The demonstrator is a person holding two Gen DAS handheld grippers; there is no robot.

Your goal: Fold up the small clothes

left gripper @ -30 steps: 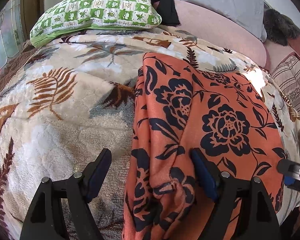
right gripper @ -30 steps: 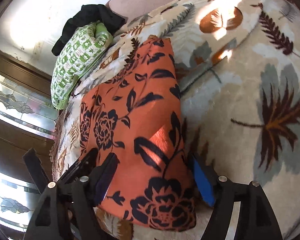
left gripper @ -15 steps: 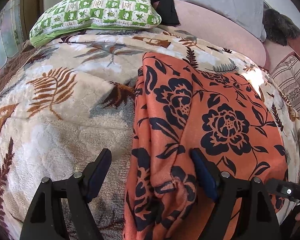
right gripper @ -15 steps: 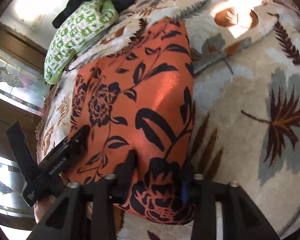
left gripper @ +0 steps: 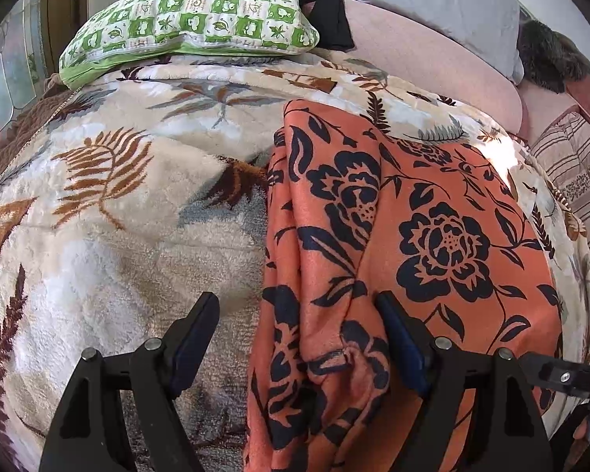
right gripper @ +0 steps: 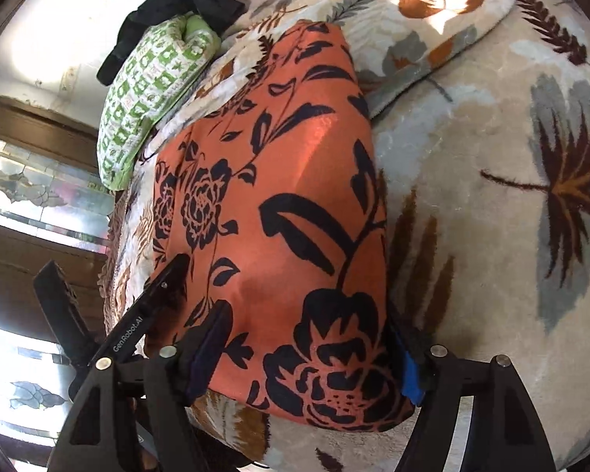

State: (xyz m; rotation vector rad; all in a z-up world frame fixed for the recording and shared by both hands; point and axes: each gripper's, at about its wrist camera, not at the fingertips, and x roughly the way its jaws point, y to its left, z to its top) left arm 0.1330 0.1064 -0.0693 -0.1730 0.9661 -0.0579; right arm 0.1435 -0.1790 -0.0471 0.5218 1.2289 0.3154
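Observation:
An orange cloth with black flowers [left gripper: 413, 236] lies lengthwise on a cream leaf-print blanket [left gripper: 118, 216]. Its left edge is folded over in a thick ridge. My left gripper [left gripper: 299, 338] is open, its jaws either side of the cloth's near left corner, which bunches between them. In the right wrist view the same cloth [right gripper: 287, 196] runs away from me. My right gripper [right gripper: 310, 354] is open, its jaws wide apart either side of the cloth's near right end. The left gripper's finger [right gripper: 165, 287] rests on the cloth at the left.
A green-and-white checked pillow [left gripper: 192, 19] lies at the far end with a black garment [left gripper: 326, 11] behind it. A pink bolster [left gripper: 432, 67], a grey pillow [left gripper: 444, 4] and a striped cushion [left gripper: 578, 173] are at the right. Wood-framed patterned glass [right gripper: 39, 196] stands beside the bed.
My right gripper narrowed around the cloth's end half a second ago and is now wide open again. The left gripper has stayed still and open.

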